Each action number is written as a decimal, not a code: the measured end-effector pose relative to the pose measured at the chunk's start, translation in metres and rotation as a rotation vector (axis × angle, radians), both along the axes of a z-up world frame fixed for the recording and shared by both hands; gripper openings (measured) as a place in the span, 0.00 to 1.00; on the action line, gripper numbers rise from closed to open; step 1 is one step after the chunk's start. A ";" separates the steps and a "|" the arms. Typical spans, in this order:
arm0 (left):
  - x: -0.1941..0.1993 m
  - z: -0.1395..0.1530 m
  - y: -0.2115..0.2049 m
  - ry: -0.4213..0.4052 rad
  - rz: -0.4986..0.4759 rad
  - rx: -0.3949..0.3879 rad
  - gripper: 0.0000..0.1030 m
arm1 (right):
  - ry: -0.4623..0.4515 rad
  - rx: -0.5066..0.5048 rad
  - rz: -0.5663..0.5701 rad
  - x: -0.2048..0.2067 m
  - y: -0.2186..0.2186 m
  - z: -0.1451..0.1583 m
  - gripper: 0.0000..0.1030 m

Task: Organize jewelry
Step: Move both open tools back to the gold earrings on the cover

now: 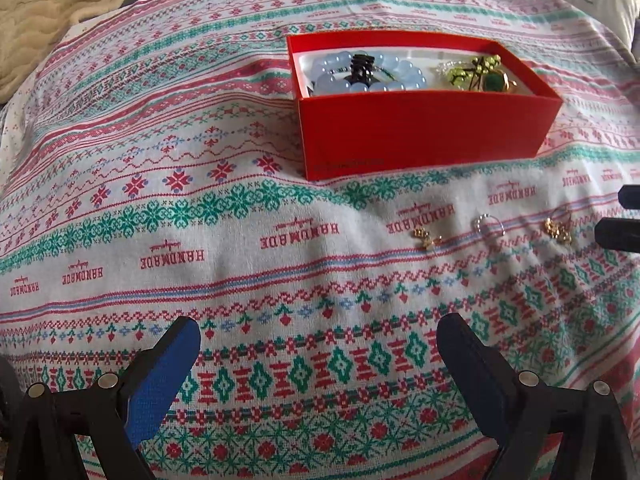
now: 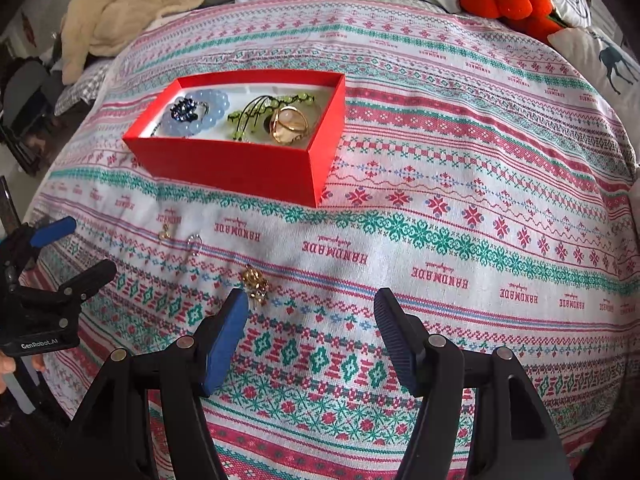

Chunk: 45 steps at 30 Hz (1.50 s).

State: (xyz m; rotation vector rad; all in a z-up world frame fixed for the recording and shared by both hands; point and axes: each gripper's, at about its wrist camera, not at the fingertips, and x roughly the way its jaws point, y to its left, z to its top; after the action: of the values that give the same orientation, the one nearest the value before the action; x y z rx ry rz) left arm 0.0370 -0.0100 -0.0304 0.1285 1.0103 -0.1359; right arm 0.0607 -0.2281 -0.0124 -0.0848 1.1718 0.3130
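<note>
Both grippers hang spread over the patterned cloth [image 2: 460, 208], the right gripper [image 2: 312, 312] just beside a gold cluster earring [image 2: 255, 282], the left gripper [image 1: 318, 340] holding nothing. Two smaller pieces (a silver ring [image 1: 489, 225] and a gold earring [image 1: 426, 237]) lie near the red box [image 2: 240, 168], which holds a blue bead bracelet [image 2: 208, 110].

Box [image 2: 240, 160] on cloth [image 2: 440, 280]; three trinkets [image 2: 254, 285] before it, perhaps earrings.
</note>
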 end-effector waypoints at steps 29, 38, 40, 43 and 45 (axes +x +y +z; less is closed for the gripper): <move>0.002 -0.004 -0.002 0.047 -0.090 -0.084 0.95 | 0.072 0.065 0.081 0.032 0.042 -0.012 0.02; 0.004 0.004 -0.007 0.028 -0.103 -0.129 0.91 | 0.045 0.119 0.048 0.032 0.030 0.008 0.01; 0.005 0.005 -0.010 0.025 -0.115 -0.144 0.86 | 0.044 0.128 0.045 0.031 0.026 0.011 0.01; 0.006 0.009 -0.014 0.018 -0.135 -0.174 0.76 | 0.039 0.131 0.038 0.028 0.022 0.014 0.01; 0.008 0.012 -0.020 0.018 -0.166 -0.206 0.53 | 0.046 0.133 0.032 0.026 0.018 0.014 0.01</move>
State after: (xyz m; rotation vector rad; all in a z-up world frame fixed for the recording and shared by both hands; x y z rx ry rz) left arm 0.0446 -0.0303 -0.0186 0.0229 0.9969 -0.3914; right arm 0.0871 -0.2100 0.0013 0.0206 1.1928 0.4221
